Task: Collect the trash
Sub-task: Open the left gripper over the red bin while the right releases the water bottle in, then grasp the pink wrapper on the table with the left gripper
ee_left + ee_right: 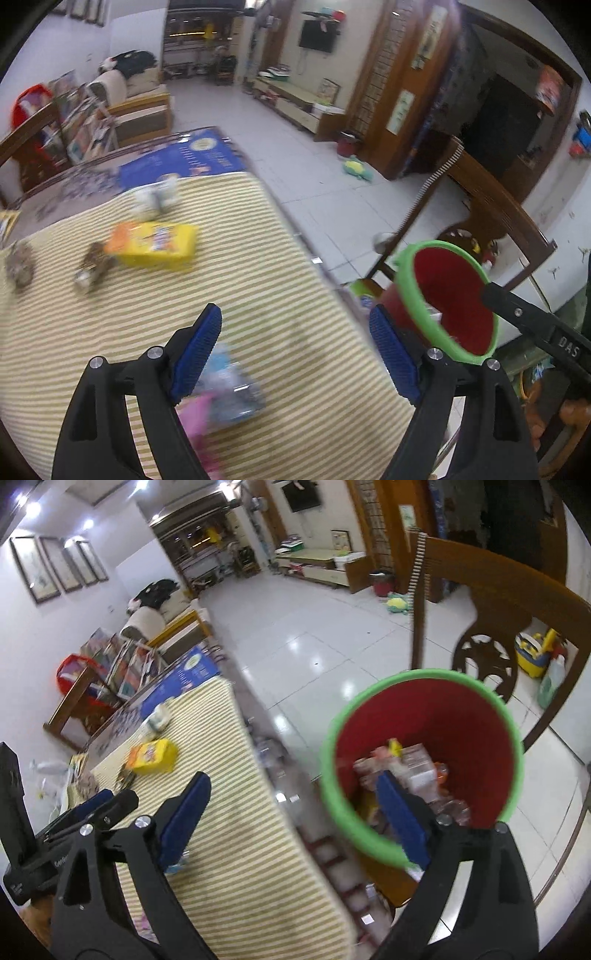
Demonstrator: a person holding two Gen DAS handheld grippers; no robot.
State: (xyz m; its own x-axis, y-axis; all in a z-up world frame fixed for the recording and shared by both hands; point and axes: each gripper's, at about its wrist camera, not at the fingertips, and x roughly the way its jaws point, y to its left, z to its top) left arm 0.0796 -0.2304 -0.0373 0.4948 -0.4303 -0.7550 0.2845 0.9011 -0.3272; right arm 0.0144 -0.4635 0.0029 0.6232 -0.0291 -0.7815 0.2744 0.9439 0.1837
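Observation:
A red bin with a green rim point(421, 760) stands off the table's right edge and holds several bits of trash point(413, 771); it also shows in the left wrist view point(448, 299). My left gripper point(295, 354) is open above the striped tablecloth, over a blurred blue and pink wrapper point(229, 387). My right gripper point(291, 819) is open and empty, one finger over the table edge, the other over the bin. A yellow box point(155, 243), brown crumpled scraps point(94, 264) and small white cups point(157, 194) lie farther along the table.
A striped cloth point(258, 280) covers the table, with a blue poster point(184, 158) at its far end. A wooden chair point(491, 602) stands behind the bin. Tiled floor point(314, 635) lies to the right, with a toy and a small red bin on it.

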